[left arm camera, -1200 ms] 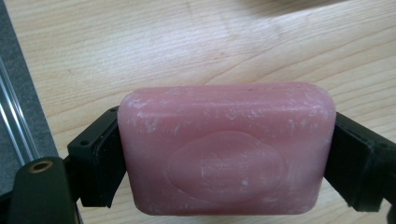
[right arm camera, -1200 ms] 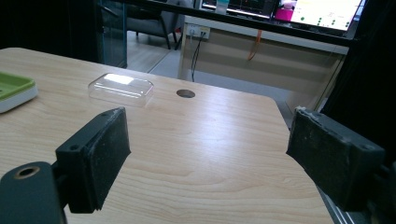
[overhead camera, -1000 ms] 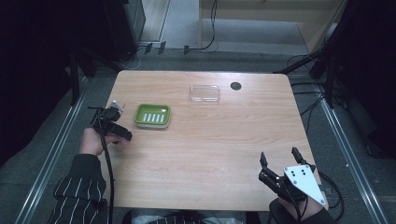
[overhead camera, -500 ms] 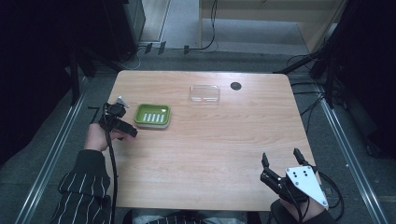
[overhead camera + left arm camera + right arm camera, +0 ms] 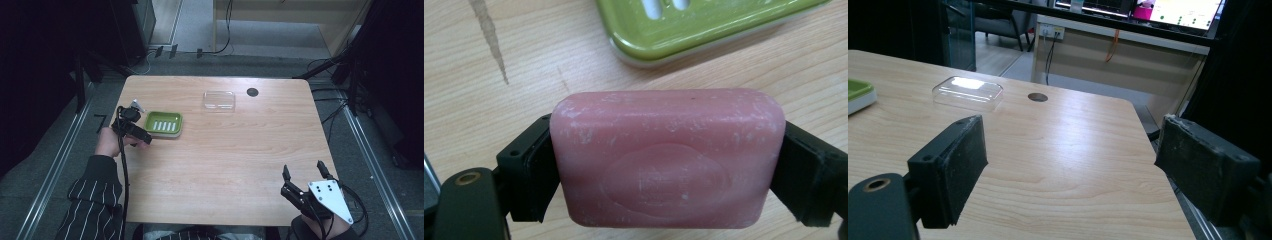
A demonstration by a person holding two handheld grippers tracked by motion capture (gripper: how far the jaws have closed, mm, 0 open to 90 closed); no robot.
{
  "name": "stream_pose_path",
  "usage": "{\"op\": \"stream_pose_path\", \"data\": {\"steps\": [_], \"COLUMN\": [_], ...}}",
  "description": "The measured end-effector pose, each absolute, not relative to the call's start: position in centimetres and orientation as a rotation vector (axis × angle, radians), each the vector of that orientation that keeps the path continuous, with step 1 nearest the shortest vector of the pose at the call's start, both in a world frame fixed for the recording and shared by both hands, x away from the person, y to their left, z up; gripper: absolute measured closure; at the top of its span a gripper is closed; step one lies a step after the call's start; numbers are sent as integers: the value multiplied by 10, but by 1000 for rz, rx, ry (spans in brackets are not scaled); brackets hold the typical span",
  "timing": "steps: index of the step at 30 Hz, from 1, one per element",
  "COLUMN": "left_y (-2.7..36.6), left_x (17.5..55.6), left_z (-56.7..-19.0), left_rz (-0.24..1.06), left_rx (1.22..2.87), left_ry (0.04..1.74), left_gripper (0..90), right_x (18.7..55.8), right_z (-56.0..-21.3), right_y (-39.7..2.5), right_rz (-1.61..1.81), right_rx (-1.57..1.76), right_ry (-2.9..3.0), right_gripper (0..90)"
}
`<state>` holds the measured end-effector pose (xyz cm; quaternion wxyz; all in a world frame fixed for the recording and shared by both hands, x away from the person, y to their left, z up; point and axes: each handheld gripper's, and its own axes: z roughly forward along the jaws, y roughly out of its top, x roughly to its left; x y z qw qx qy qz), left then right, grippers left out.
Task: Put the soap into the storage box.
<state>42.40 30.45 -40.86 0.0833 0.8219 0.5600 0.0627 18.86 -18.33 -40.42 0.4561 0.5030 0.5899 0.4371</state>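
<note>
Soap bar (image 5: 667,157): dusty pink, whitish scuffs and specks on surface, faint oval stamp in same pink. Soap dish (image 5: 163,123): lime green top w/ row of white slots, paler whitish rim underneath. Lid (image 5: 219,99): clear, colourless. Table (image 5: 240,150): light wood grain, one dark streak in left gripper view; small black round spot (image 5: 252,92) nr far edge. Left gripper (image 5: 131,129): black, pads black. Right gripper (image 5: 303,180): black, grey plate w/ dark dots. Sleeve (image 5: 92,200): black w/ thin white stripes.
</note>
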Motion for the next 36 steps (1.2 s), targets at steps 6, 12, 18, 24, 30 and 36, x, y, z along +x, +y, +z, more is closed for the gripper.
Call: {"op": "stream_pose_path", "data": {"steps": [6,12,18,24,30,36], "left_y": [301,304,297,290,285,282], "left_x": [425,425,430,435,437,440], "left_z": [-408,-405,-402,-401,-398,-395], "left_rz": [192,196,198,195,196,198], "left_rx": [2454,2450,2458,2477,2483,2488], "left_ry": [1655,1662,1640,1618,1593,1578], "left_gripper": [132,132,132,132,132,132], "right_x": [189,189,188,188,188,186], "right_z": [-404,-404,-404,-404,-404,-405], "right_y": [-182,-182,-183,-184,-184,-186], "right_rz": [1073,1076,1076,1076,1072,1069], "right_rx": [1235,1237,1233,1238,1240,1247], "right_ry": [1459,1458,1461,1456,1456,1450], "right_gripper": [128,128,128,128,128,128]}}
